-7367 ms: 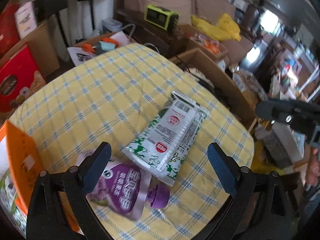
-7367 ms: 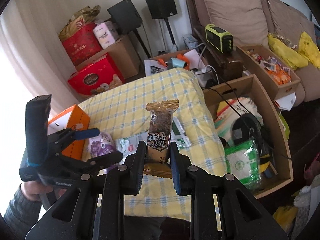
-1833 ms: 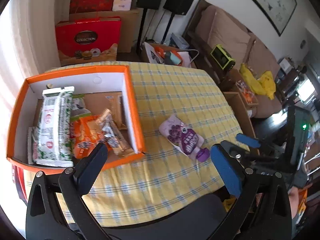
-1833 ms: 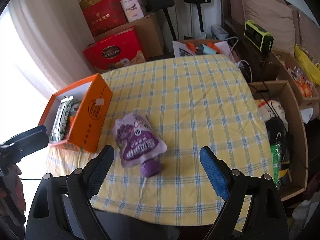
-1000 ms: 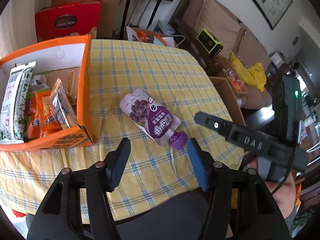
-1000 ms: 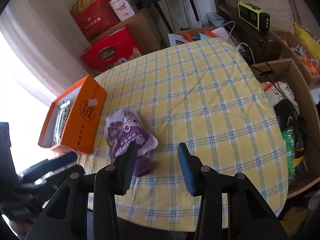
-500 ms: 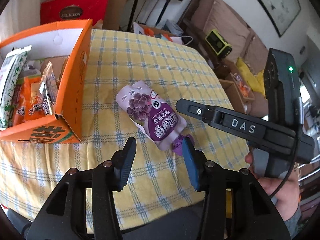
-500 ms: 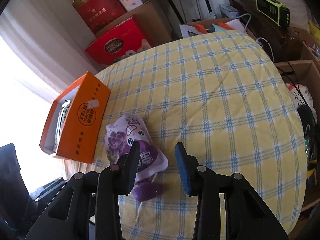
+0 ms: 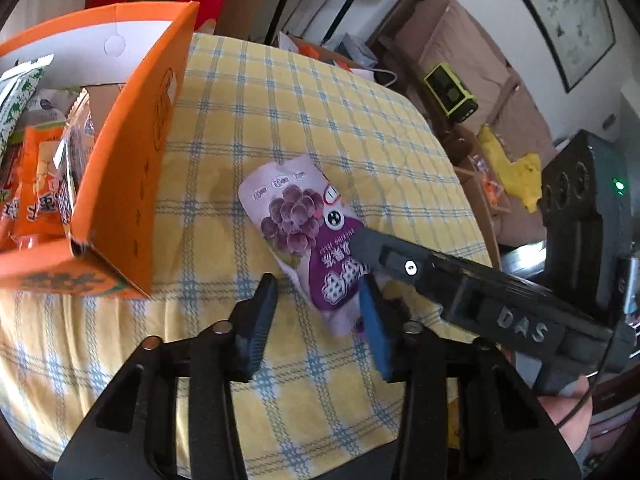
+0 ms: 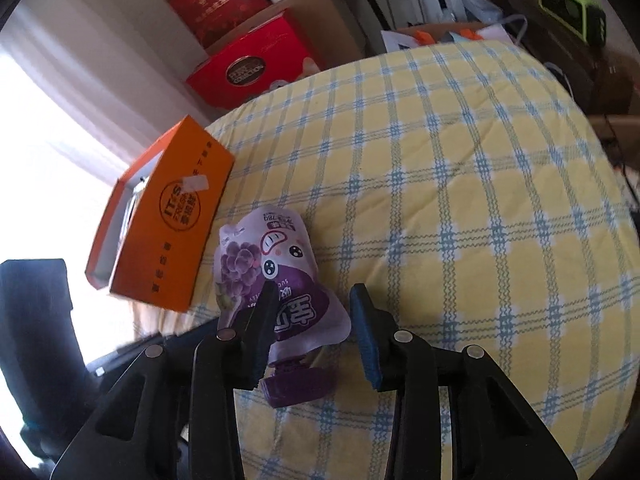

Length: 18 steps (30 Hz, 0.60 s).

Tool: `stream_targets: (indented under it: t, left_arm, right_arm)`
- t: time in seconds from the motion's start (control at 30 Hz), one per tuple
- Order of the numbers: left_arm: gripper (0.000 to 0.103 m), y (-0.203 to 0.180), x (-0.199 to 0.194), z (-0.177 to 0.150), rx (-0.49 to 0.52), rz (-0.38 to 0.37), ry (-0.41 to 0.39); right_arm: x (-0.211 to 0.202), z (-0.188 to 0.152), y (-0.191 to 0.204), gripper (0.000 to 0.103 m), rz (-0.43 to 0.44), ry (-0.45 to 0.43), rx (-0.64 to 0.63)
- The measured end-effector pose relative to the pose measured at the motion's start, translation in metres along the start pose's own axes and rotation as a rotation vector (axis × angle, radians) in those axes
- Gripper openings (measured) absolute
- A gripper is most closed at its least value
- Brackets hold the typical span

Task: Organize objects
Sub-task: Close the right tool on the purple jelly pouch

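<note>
Closing in on the pouch: right gripper and left gripper straddle it, jaws narrowing, still apart, not yet pinching.

Purple grape jelly pouch flat on checked cloth, beside orange box holding snack packets.

Yellow-blue checked tablecloth carries orange box, purple grape pouch lying beside it.

The right gripper's dark body covers the purple pouch's lower end. At nine o'clock, the orange box and its packets run off-frame.
</note>
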<state>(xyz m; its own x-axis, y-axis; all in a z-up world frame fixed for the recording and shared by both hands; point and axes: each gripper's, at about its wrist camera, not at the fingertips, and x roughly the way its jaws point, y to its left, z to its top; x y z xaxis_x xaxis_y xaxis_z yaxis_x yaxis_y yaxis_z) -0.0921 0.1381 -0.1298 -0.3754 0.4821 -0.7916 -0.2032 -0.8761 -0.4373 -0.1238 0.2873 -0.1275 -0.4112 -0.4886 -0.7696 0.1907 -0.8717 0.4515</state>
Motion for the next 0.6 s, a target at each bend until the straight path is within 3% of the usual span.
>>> stream_targets:
  t: [0.37, 0.6]
  left_arm:
    - [0.033, -0.002, -0.006, 0.0, 0.028, -0.003, -0.014]
    - [0.033, -0.014, -0.026, -0.003, 0.068, -0.028, -0.058]
  right_arm:
    - [-0.003, -0.007, -0.009, 0.03, 0.085, 0.006, 0.088]
    - [-0.024, -0.014, -0.002, 0.03, 0.102, -0.047, 0.103]
